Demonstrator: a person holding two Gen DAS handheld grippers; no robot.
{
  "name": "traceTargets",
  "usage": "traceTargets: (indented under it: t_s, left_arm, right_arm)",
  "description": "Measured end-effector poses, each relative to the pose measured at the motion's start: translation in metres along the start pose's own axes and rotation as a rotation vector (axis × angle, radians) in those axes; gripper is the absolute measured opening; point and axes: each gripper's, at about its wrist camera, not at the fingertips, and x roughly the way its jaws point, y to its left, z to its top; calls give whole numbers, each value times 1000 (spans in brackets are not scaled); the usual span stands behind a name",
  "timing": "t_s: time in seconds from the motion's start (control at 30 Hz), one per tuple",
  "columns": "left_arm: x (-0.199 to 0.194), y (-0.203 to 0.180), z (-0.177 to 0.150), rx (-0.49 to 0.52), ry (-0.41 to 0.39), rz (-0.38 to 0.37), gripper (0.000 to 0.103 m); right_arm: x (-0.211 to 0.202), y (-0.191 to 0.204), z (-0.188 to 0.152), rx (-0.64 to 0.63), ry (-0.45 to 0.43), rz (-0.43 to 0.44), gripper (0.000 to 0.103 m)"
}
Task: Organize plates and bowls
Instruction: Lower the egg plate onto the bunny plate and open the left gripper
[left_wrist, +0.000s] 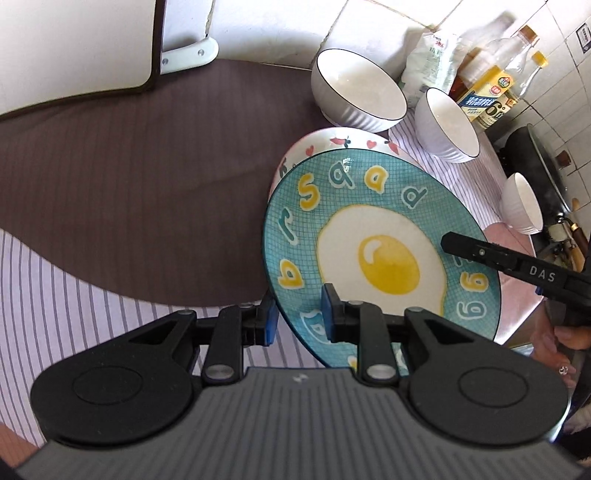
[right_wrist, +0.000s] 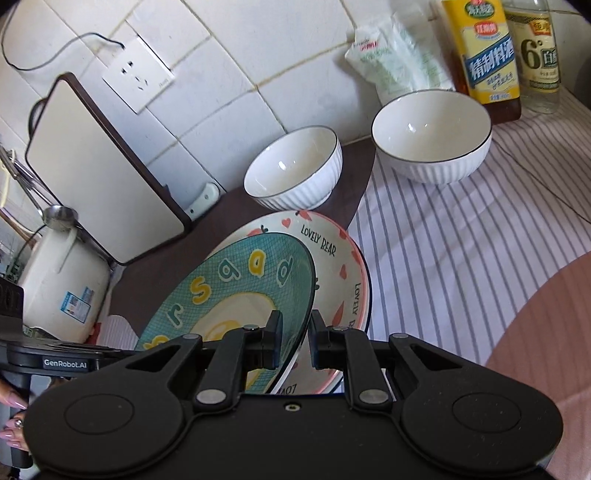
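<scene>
1. The left gripper (left_wrist: 297, 314) was nearly closed, its blue pads clamped on the near-left rim of the teal egg plate (left_wrist: 369, 236).
2. The right gripper (right_wrist: 295, 341) was pinched just as narrowly on the same plate's right rim (right_wrist: 236, 288) — so both tools held it, tilted.
3. The teal plate sat above the pink-rimmed bear plate (right_wrist: 332, 266), which lay on the brown mat (left_wrist: 129, 166); whether the two plates touched could not be told.
4. Just beyond the plates stood two white ribbed bowls — one (right_wrist: 293, 166) on the brown mat, one (right_wrist: 432, 136) on the striped cloth (right_wrist: 461, 240).
5. A third bowl (left_wrist: 522, 205) stood far right, near a dark pan (left_wrist: 535, 155).
6. Farthest, bottles (right_wrist: 480, 55) and a white bag (right_wrist: 399, 59) lined the tiled wall.
</scene>
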Motion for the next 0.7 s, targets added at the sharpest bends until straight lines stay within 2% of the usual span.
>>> traceTargets:
  t_s: [0.17,0.33,0.47,0.7]
  left_arm:
    - [11,-2,5,27,2,5,22]
    - [15,1,7,27,10,1,22]
    - [17,3,9,-4,19,-1,23]
    - [20,-7,6,-17,14,69,23]
  right_arm:
    - [13,8,1,-37,16,-109,21]
    - [17,8,3,-60,18,-137,23]
    - [22,16,3,-101,32,-175,30]
    - [25,36,9,-187,18,-287,37]
